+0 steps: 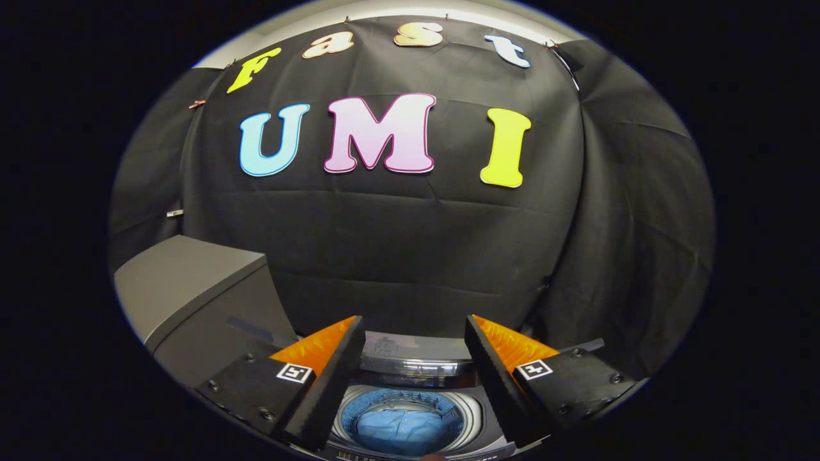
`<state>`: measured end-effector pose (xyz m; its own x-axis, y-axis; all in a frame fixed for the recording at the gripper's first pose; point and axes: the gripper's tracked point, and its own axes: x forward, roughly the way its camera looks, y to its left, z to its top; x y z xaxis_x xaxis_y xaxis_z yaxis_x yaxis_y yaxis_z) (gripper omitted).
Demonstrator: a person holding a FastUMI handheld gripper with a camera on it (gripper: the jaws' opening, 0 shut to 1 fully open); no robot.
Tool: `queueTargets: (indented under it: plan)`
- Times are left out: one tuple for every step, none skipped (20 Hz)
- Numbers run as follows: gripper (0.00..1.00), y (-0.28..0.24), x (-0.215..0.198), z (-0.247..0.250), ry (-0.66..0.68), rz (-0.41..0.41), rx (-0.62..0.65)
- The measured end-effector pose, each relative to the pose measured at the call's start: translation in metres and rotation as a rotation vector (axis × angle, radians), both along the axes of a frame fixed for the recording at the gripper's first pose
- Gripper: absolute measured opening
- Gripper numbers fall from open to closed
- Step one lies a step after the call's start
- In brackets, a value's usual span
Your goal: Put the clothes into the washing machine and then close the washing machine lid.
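Note:
The washing machine (410, 378) stands below and just ahead of my fingers, its round drum open to view. Blue clothes (400, 430) lie inside the drum, seen in the gap between the fingers. The machine's lid (416, 349) looks raised at the back of the opening, against the black cloth wall. My gripper (415, 333) hangs above the drum, open, with nothing between its fingers.
A dark grey box-like cabinet (186, 282) stands to the left of the washing machine, its flat top about level with my fingers. Black cloth walls close in behind and to the right.

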<state>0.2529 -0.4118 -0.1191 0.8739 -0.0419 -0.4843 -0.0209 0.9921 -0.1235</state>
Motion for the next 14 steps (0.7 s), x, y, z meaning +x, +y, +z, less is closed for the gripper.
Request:
queueTargets:
  plan:
    - [0.99,-0.004,-0.007,-0.010,0.043,0.000,-0.028]
    - [0.98,-0.008,-0.021,-0.023,0.113,0.004,-0.054]
    - [0.99,-0.009,-0.040,-0.028,0.167,0.013,-0.049]
    - [0.99,-0.007,-0.051,-0.026,0.188,0.016,-0.042]
    - [0.99,-0.003,-0.052,-0.022,0.190,0.018,-0.043]
    - [0.99,0.001,-0.051,-0.025,0.195,0.025,-0.042]
    - [0.99,0.004,-0.050,-0.034,0.205,0.034,-0.040]
    - [0.99,0.009,-0.053,-0.038,0.213,0.044,-0.035]
    - [0.99,0.014,-0.066,-0.039,0.216,0.050,-0.034]
    - [0.99,0.018,-0.070,-0.039,0.213,0.052,-0.032]
    - [0.99,0.022,-0.072,-0.035,0.205,0.050,-0.023]
    - [0.99,0.025,-0.067,-0.028,0.192,0.044,-0.012]
    - [0.99,0.030,-0.061,-0.022,0.174,0.037,0.003]
    - [0.99,0.035,-0.052,-0.010,0.146,0.027,0.017]
